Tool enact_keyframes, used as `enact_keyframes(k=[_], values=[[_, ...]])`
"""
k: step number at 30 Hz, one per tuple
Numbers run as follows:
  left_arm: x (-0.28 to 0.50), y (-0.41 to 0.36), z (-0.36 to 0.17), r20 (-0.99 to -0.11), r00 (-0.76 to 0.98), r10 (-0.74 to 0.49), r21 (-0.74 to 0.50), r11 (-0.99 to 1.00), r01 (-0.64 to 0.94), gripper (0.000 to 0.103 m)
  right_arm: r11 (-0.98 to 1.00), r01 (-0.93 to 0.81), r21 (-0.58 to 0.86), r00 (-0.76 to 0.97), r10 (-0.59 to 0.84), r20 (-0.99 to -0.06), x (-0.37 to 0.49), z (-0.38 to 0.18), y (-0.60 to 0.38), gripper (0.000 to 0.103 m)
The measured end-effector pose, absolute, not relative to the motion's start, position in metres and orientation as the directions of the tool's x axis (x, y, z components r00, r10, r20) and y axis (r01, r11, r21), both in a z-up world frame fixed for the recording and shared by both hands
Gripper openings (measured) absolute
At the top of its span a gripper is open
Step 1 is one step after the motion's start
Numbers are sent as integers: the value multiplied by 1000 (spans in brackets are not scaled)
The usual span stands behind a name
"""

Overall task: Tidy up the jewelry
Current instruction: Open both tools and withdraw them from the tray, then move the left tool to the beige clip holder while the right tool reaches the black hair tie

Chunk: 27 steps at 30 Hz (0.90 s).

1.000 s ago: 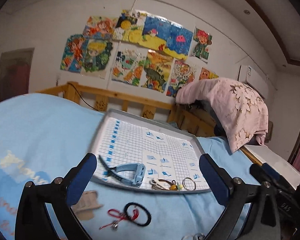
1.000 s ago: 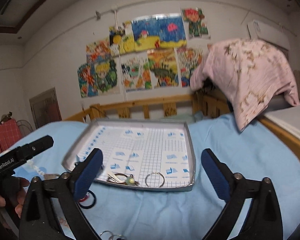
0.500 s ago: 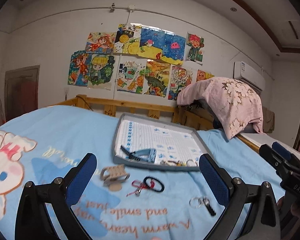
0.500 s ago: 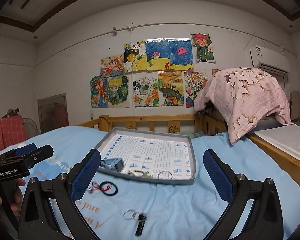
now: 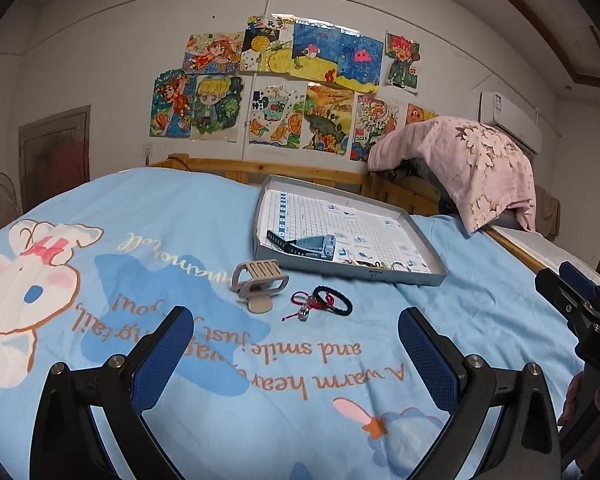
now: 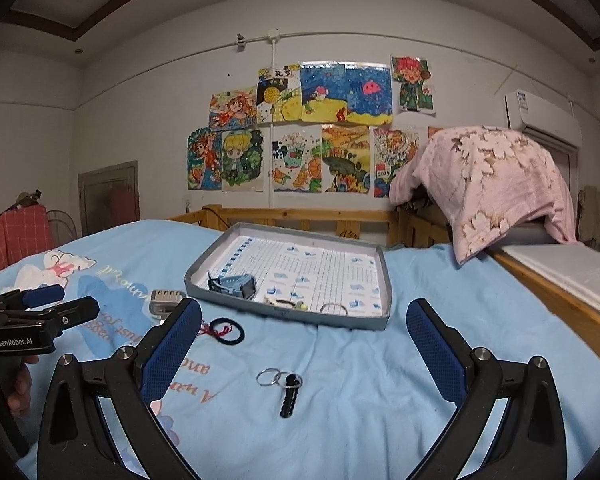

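Both the left gripper and the right gripper are held apart and empty above the blue printed bedsheet. Nearest the right gripper lies a black keychain with silver rings; farther off rest a black-and-red cord bracelet and a beige plastic hair claw. Three pieces already lie in the shallow grey cardboard tray, so the task is judged about half done.

Left gripper jaws spread wide above the blue bedsheet, tray beyond
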<state>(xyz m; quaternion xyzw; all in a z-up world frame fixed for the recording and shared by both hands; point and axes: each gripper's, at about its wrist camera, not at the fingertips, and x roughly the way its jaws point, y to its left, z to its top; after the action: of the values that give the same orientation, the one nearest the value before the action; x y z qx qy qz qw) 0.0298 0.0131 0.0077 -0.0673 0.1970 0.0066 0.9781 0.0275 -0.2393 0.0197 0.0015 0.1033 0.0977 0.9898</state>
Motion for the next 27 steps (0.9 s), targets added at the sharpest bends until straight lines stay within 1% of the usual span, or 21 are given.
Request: enact_keyframes(k=[4,15,22,27], values=[[29,12,8,-386,922,-14,-128,991,-39,103,981,-193,27,957,194,-217,31,16,-238,101],[38,9,19,-356,934,-20,-135,990,-31,103,980,-197,24,963,198,-180,40,25,-233,101],[58,7,22,-362,932,-30,-142,990,-24,103,980,-197,35,967,200,-155,58,36,-233,101],[75,6,20,-369,929,-37,-147,989,-19,103,982,-183,41,969,187,-160,73,39,-234,101]])
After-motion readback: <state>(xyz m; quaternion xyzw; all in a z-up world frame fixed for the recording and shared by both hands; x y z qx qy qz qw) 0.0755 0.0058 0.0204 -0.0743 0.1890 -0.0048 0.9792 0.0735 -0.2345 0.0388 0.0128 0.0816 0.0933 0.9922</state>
